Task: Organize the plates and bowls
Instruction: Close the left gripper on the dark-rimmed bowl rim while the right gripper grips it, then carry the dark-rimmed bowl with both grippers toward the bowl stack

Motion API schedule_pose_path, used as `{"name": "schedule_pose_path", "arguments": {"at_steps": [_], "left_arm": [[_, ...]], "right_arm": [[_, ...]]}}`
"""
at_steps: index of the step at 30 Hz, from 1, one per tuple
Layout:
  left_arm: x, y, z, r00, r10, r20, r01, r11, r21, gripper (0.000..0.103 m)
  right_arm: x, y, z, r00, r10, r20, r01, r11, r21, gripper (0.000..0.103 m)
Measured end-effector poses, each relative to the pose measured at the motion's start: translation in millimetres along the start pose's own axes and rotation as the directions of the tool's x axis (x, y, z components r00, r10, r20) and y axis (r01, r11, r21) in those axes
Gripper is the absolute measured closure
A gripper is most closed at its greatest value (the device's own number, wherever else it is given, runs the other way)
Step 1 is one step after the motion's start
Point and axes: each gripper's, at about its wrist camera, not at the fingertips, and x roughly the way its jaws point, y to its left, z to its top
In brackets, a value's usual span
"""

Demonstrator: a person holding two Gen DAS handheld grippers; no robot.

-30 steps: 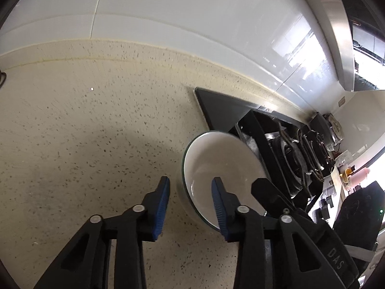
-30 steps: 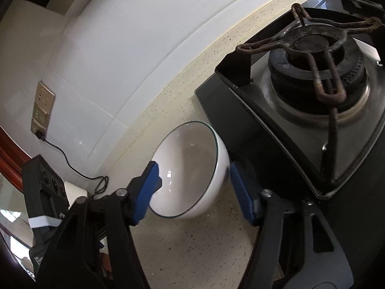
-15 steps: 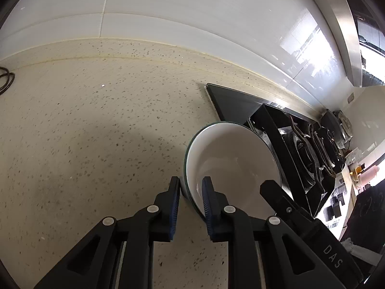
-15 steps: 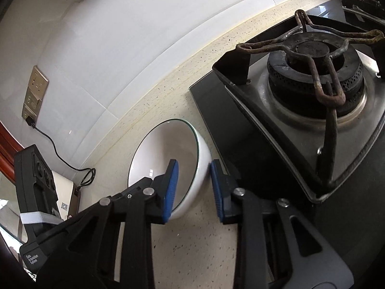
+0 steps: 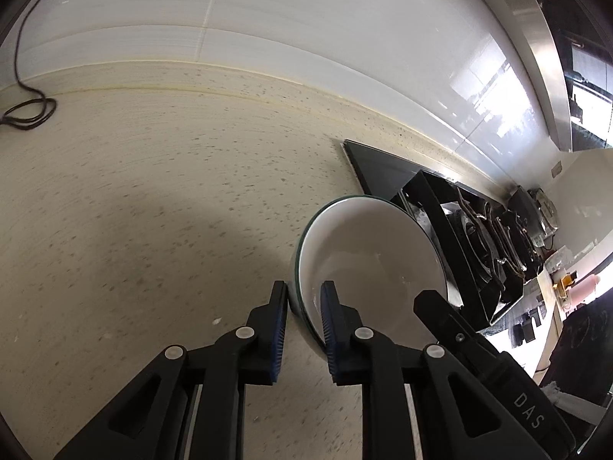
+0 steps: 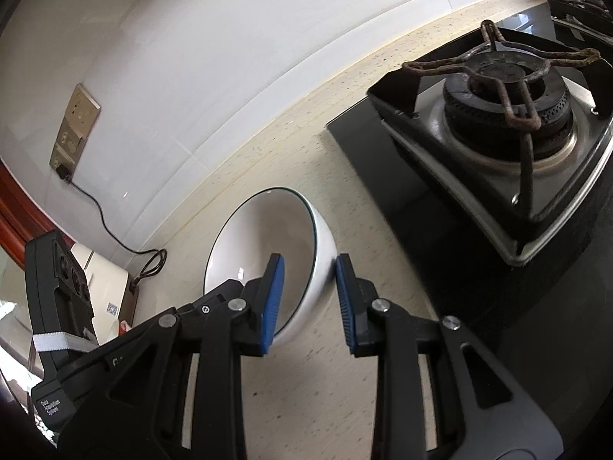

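a speckled cream kitchen counter runs along a white tiled wall. nearest in the left wrist view, the left gripper has just been closing and now clamps the near rim of a white bowl with a thin dark edge, one blue pad outside the wall and one inside. in the right wrist view, the right gripper has likewise just been closing and pinches the opposite side of the same bowl, its wall between the blue pads. the bowl sits tilted on the counter just beside the black glass edge of a gas stove. beyond it stands a rusty pan support over the burner. farther left, a black cable trails down from a wall socket to the counter.
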Motion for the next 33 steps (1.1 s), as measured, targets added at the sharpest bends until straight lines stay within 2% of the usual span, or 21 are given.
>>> {"name": "schedule_pose_path", "arguments": {"at_steps": [9,17,26,33], "left_arm": [[-38,35,-11,0.999,0.005,0.038,-0.003,0.998,-0.062,0.085],[-83,70,-13,0.994,0.03,0.101,-0.019,0.993,-0.116,0.085],[-129,113,-10,0.98,0.076,0.184,-0.045,0.985,-0.169,0.085],[-160,153,-6,0.969,0.086,0.233,-0.032,0.973,-0.23,0.085]], "right_arm": [[-5,36,-21,0.999,0.044,-0.019,-0.045,0.998,-0.053,0.071],[-7,87,-38,0.994,0.099,-0.037,-0.103,0.987,-0.124,0.071],[0,140,-52,0.984,0.16,-0.075,-0.171,0.968,-0.185,0.071],[8,187,-60,0.972,0.209,-0.106,-0.229,0.944,-0.239,0.071]]}}
